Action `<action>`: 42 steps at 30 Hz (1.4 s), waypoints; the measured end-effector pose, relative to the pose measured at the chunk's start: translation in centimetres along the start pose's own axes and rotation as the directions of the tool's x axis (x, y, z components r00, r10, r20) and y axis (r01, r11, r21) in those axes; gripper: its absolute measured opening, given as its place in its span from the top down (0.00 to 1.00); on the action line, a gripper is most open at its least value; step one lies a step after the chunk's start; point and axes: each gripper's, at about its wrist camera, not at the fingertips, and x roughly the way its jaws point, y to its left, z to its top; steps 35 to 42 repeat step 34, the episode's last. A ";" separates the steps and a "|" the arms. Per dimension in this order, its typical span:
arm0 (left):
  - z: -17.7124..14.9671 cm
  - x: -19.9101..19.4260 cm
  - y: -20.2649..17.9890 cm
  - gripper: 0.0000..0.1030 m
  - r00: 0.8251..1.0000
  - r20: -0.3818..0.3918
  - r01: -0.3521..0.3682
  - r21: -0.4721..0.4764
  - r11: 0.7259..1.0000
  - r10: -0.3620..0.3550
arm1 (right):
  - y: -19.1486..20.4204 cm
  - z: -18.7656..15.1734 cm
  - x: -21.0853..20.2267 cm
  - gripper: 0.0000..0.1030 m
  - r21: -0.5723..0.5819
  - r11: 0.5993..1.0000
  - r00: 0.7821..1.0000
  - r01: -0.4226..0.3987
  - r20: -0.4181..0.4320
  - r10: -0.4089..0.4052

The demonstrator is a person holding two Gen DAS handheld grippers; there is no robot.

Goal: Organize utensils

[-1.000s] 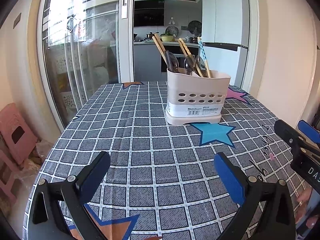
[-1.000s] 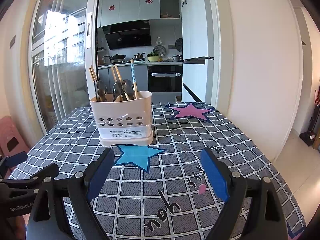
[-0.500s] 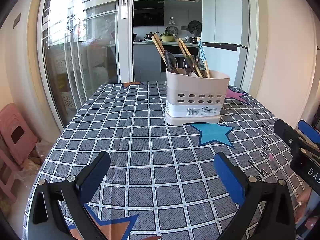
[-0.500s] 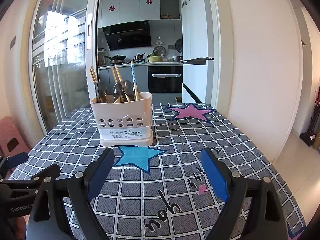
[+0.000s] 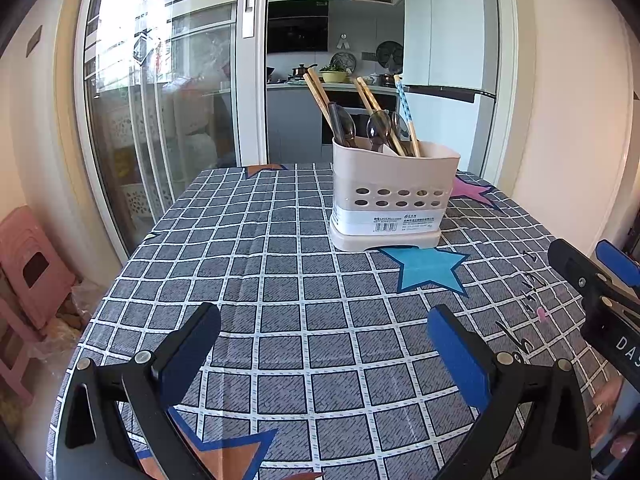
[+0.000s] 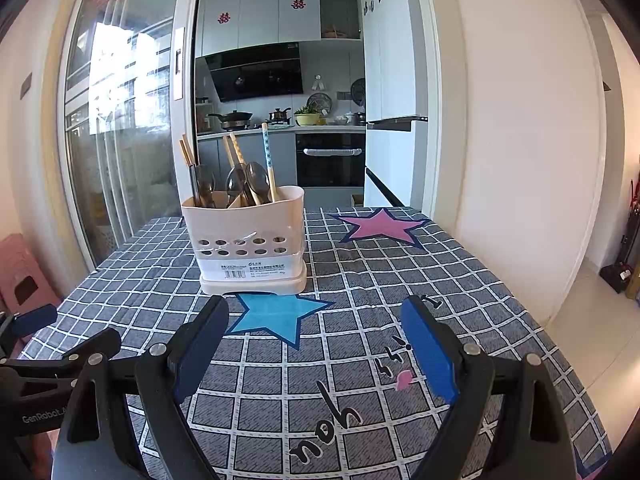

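A white utensil holder [image 5: 394, 196] stands on the checked tablecloth, and it also shows in the right wrist view [image 6: 248, 240]. It holds wooden chopsticks [image 5: 318, 98], a blue-patterned chopstick [image 5: 405, 110] and dark metal spoons [image 5: 378, 128]. My left gripper [image 5: 324, 354] is open and empty, low over the cloth well short of the holder. My right gripper [image 6: 316, 354] is open and empty, just behind the blue star [image 6: 280, 314]. The right gripper also shows at the right edge of the left wrist view [image 5: 596, 276].
The tablecloth [image 5: 280, 280] is grey checked with stars. A pink stool [image 5: 30, 264] stands on the floor at the left. A glass sliding door [image 5: 160, 120] and a kitchen lie beyond the table. The table's right edge [image 6: 520, 292] drops to the floor.
Both views have shifted only slightly. Both grippers stay open and empty, and the holder has not moved.
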 end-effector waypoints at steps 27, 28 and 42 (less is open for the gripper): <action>0.0 0.1 -0.1 0.00 1.000 -0.009 0.000 -0.008 1.000 0.000 | 0.1 0.0 0.0 0.13 0.001 1.000 1.000 -0.001 0.001 0.001; 0.0 0.0 -0.1 0.00 1.000 -0.007 -0.002 -0.008 1.000 0.001 | 0.1 0.0 -0.1 0.13 0.001 1.000 1.000 -0.001 0.001 0.001; 0.0 -0.2 0.0 0.00 1.000 0.003 0.003 -0.008 1.000 -0.003 | 0.1 0.1 -0.1 0.13 0.001 1.000 1.000 -0.001 0.000 0.001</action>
